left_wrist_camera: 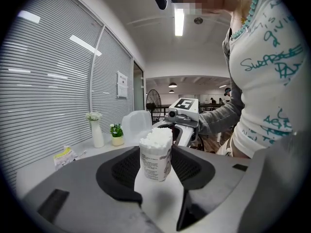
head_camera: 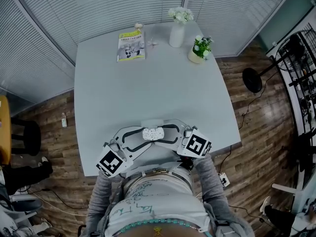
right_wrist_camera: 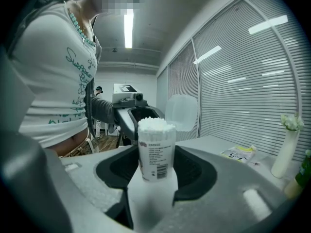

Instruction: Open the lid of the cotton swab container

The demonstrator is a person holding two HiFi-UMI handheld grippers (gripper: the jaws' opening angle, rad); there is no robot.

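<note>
At the table's [head_camera: 148,83] near edge, the cotton swab container [head_camera: 153,133] stood with its lid [right_wrist_camera: 181,111] flipped open, between both tools' jaws. The left tool [left_wrist_camera: 156,152] gripped its body. The right tool [right_wrist_camera: 156,152] flanked it, jaws apart.

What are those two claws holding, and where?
Cannot be told. The cotton swab container stands on the table between the jaws of both the left gripper and the right gripper, but whether they press its sides is unclear.

On the grey table [head_camera: 163,93], near its front edge, the cotton swab container [head_camera: 153,133] stands between the left gripper [head_camera: 139,138] and the right gripper [head_camera: 168,132]. At the far side are a booklet [head_camera: 131,45], a white vase [head_camera: 177,33] and a small plant [head_camera: 200,48].
</note>
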